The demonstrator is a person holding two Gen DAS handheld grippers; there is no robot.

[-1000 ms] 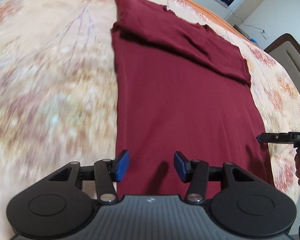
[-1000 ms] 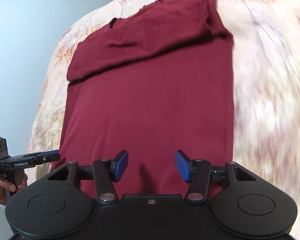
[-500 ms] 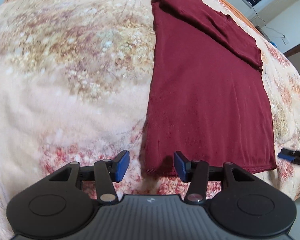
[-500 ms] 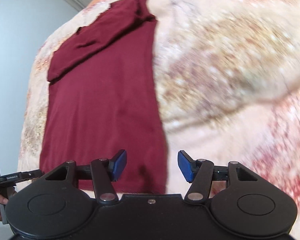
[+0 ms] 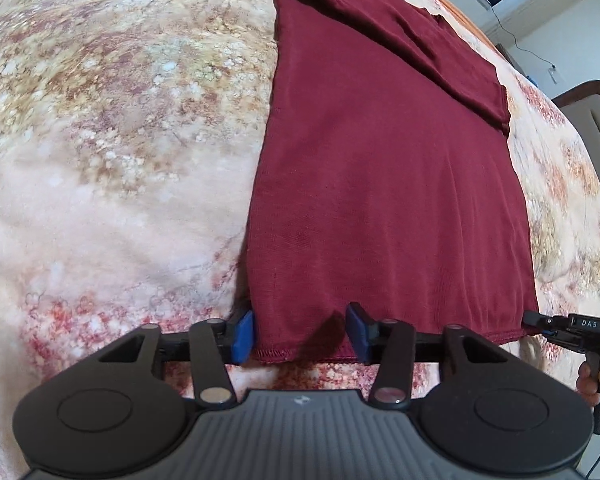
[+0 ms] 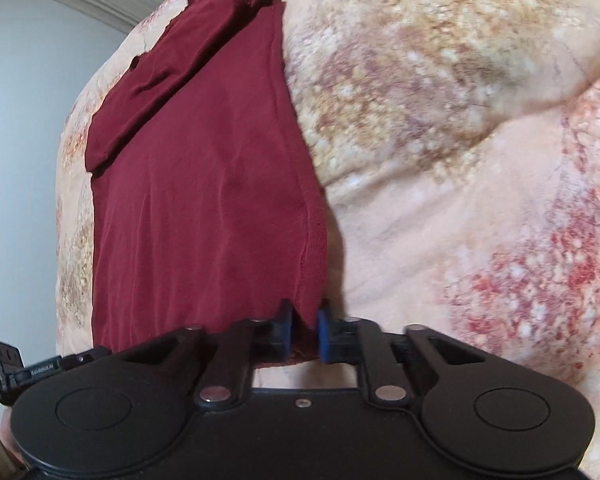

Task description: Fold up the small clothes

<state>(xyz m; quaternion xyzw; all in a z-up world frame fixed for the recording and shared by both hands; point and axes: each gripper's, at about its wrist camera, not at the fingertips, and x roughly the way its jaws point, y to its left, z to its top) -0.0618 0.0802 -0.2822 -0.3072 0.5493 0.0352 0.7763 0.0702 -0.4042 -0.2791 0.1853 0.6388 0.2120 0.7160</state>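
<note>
Fuzzy floral blanket; flat maroon knit shirt. Right tool closing, pinches hem corner; left tool closing, straddles hem.

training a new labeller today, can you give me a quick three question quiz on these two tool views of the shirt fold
1. True or false: the right tool is shut on the near right corner of the maroon shirt.
2. Which part of the shirt sits between the left tool's pads? A) a sleeve B) the near left hem corner C) the neckline
3. Fill in: the shirt lies on a floral ____.

Key
1. true; its jaws have just been closing and pinch the hem corner.
2. B; its jaws have just been closing too, yet a gap remains beside one pad, so no grip shows.
3. bedspread
</note>
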